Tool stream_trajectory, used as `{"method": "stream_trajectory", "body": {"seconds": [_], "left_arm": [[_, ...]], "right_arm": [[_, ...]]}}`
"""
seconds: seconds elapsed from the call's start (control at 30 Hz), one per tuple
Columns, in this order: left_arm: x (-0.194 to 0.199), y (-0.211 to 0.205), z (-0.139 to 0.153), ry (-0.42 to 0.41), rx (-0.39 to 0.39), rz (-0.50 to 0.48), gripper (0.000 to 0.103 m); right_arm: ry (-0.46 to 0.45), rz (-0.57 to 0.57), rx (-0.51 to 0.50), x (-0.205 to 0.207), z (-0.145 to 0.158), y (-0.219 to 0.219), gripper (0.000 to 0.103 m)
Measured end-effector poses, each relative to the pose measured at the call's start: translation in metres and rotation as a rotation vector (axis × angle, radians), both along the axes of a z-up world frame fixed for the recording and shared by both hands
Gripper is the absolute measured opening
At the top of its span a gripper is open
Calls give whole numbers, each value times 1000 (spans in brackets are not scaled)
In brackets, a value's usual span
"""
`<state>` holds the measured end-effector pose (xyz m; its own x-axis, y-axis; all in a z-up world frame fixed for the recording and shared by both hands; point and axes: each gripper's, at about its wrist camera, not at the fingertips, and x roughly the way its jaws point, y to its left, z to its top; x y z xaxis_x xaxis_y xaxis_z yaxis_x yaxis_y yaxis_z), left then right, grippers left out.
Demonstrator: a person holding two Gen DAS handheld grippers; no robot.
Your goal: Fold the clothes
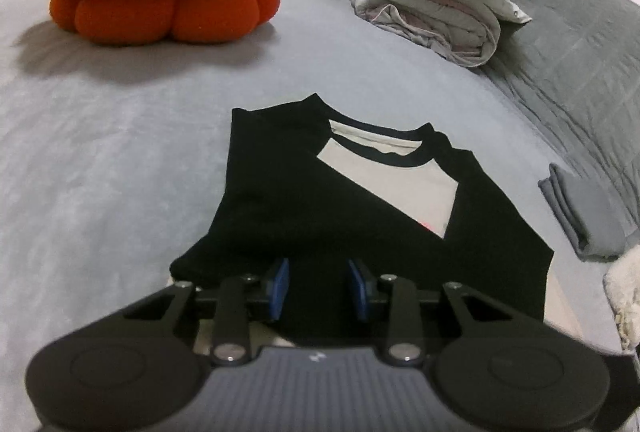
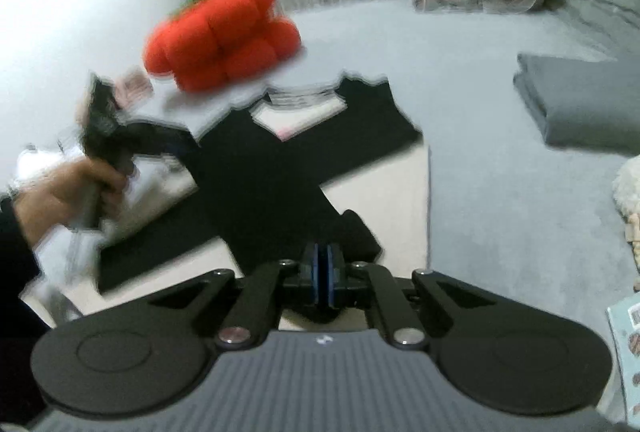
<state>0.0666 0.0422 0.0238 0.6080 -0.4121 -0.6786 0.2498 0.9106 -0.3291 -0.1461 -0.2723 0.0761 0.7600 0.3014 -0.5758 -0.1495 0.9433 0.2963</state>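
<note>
Black-and-white shirt lies mid-bed, sleeves crossed inward for folding. Left hand-held gripper spread over hem, gripping nothing. Right hand-held gripper pressed together (apparently empty) above sleeve cuff.

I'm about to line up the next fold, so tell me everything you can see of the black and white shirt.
The shirt is a soft knit raglan: white body, black collar band and sleeves. It lies flat on the grey bed cover, collar away from the cameras, both sleeves folded across the chest so they cross. A small pink print peeks out. The left gripper stands open above its near edge; the right gripper is shut near one cuff.
</note>
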Motion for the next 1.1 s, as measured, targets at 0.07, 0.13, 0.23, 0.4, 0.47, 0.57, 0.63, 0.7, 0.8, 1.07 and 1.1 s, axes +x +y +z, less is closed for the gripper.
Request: {"method": "stream_trajectory", "body": {"seconds": [0.07,0.13,0.23,0.4,0.47,0.57,0.63,0.7,0.8,1.07,1.1], "left_arm": [[-2,-1,0,-1,9,1,34],[-3,1,1,0,7,2,34],[-4,4,1,3,-3,5,34],[-4,3,1,1,3,4,34],[-3,4,1,5,-3,6,34],[-3,9,1,10,-24,11,34],[-3,11,1,12,-29,10,34],[-4,12,1,11,-24,7,34],[-4,14,2,20,-12,2,34],[-6,34,20,17,-35,1,40],[-6,40,23,7,-58,12,44]], "right_arm": [[20,-37,20,-5,-5,-3,16],[81,-51,36,-3,-22,-6,31],[136,-66,63,3,-36,-7,34],[193,-77,99,9,-50,-1,33],[169,-67,86,6,-43,3,7],[112,-79,107,-5,-26,3,7],[70,-104,147,-17,-16,0,7],[66,-120,185,-25,-16,2,7],[119,-129,180,-23,-34,10,7],[102,-137,80,-24,-35,18,8],[80,-130,56,-24,-32,19,15]]}}
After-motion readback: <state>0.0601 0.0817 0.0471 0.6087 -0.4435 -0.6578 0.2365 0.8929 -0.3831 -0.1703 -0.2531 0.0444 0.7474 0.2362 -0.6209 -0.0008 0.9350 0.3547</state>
